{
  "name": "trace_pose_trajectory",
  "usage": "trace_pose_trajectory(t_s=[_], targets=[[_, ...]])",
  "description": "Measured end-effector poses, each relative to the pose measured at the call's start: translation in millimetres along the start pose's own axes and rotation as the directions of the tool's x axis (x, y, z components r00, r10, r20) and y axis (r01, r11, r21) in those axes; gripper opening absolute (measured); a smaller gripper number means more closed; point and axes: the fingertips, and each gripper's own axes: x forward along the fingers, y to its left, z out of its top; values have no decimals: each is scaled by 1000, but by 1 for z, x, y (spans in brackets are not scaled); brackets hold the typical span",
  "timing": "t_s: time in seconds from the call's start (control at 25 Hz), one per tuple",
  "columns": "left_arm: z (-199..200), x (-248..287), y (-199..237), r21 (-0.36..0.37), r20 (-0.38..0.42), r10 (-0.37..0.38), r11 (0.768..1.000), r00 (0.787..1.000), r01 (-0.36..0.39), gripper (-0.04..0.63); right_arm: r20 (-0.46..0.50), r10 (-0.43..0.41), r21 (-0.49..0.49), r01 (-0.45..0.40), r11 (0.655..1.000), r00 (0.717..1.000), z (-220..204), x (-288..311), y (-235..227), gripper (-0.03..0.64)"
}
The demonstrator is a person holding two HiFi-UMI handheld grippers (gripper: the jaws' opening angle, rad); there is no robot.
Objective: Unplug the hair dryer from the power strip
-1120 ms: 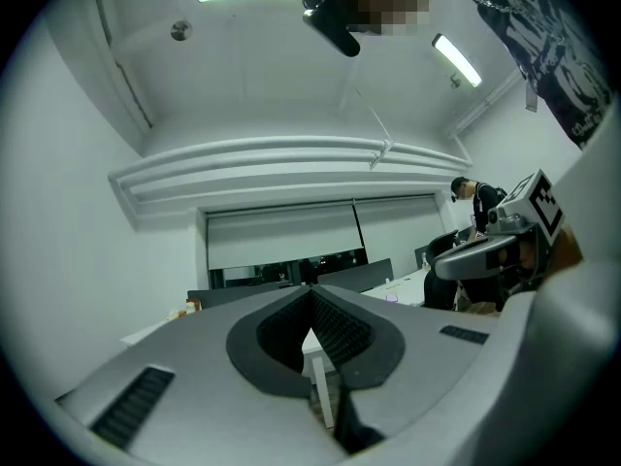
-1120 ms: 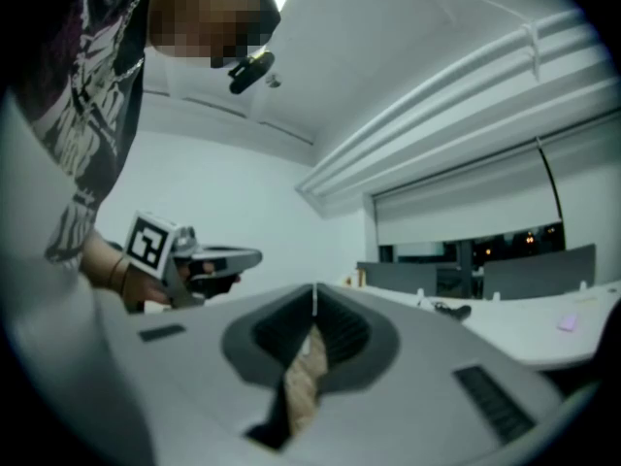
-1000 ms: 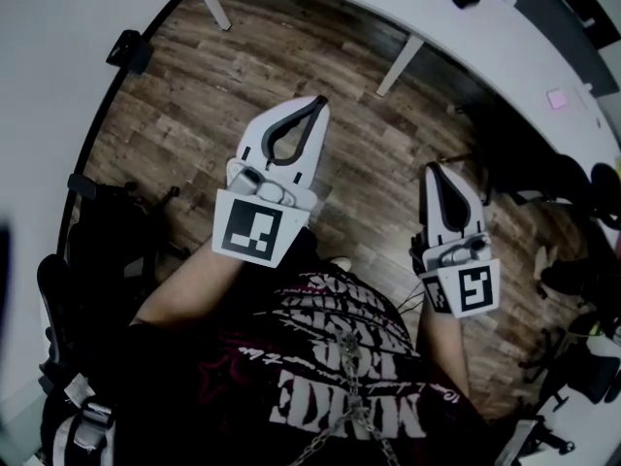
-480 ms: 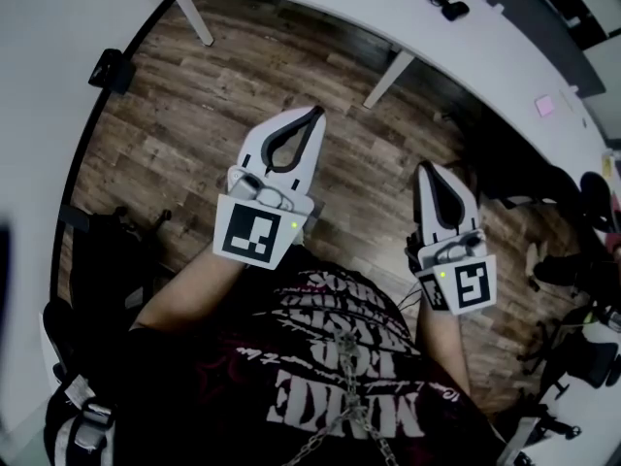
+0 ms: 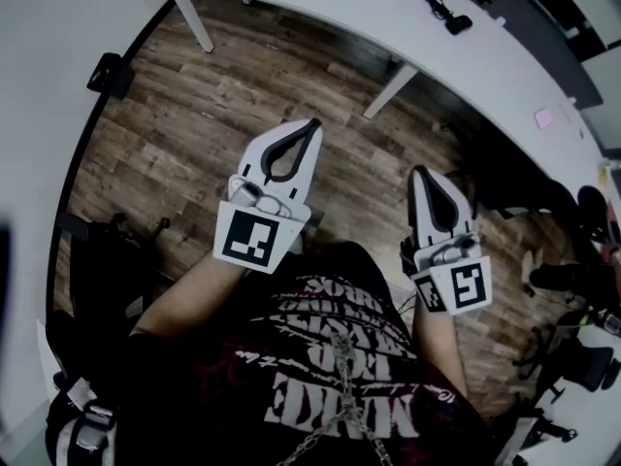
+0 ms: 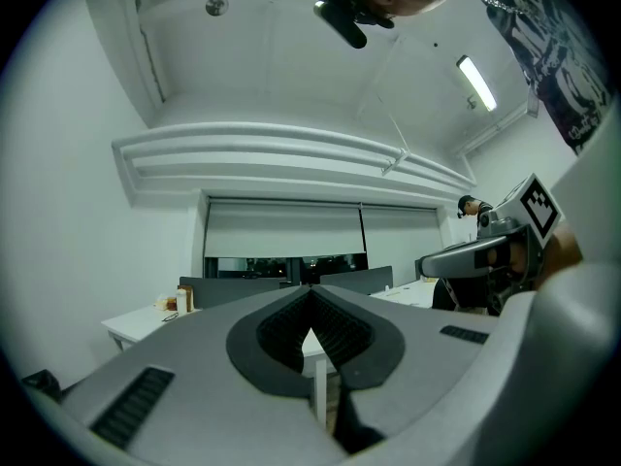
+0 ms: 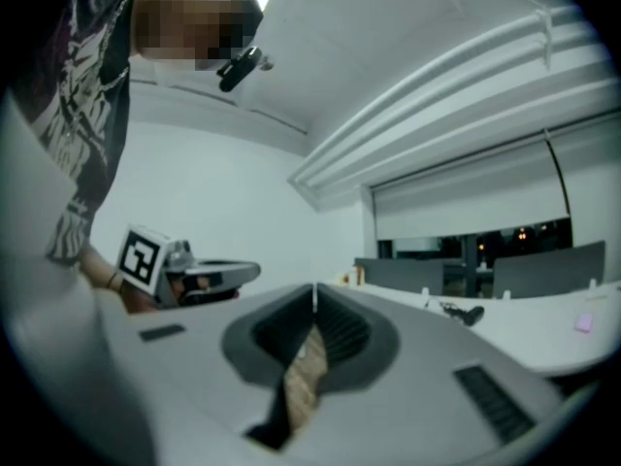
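Note:
Both grippers are held level over the wooden floor (image 5: 194,144), in front of the person's body. My left gripper (image 5: 312,122) is shut, its tips touching with nothing between them; the left gripper view (image 6: 310,289) shows the same. My right gripper (image 5: 419,171) is shut and empty too, tips together in the right gripper view (image 7: 313,289). Ahead stands a long white table (image 5: 320,8). A small black object with a cord (image 5: 444,13) lies on it, also in the right gripper view as the black object (image 7: 468,313). It is too small to tell what it is. No power strip shows.
Two white table legs (image 5: 390,87) (image 5: 194,19) stand on the floor ahead. A black box (image 5: 107,74) sits by the white wall at left, and a dark chair (image 5: 107,280) stands at the person's left. More dark chairs (image 5: 568,275) crowd the right. A pink note (image 5: 543,117) lies on the table.
The white table and the black corded object have come lower and nearer in the head view. Both grippers have gone forward with the person, still shut and empty.

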Motion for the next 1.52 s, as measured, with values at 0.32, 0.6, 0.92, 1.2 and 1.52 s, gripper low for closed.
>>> trace_pose_trajectory(t_s=[0.32, 0.6, 0.92, 1.2, 1.52], targets=[[-10, 16, 7, 0, -28, 28, 1000, 999, -28, 26, 6, -1, 11, 1, 1000, 1000, -5, 11, -24, 35], [-22, 35, 13, -7, -53, 48, 999, 997, -49, 26, -20, -6, 51, 7, 999, 1000, -24, 13, -47, 34], [-32, 57, -2, -37, -69, 35, 999, 997, -37, 26, -24, -38, 49, 39, 998, 999, -29, 0, -74, 35], [-22, 80, -10, -67, -53, 23, 997, 998, -26, 26, 2, -47, 39, 47, 998, 999, -19, -1, -101, 35], [-10, 113, -4, -34, -46, 58, 998, 997, -59, 26, 39, -33, 40, 32, 999, 999, -7, 13, -136, 35]])
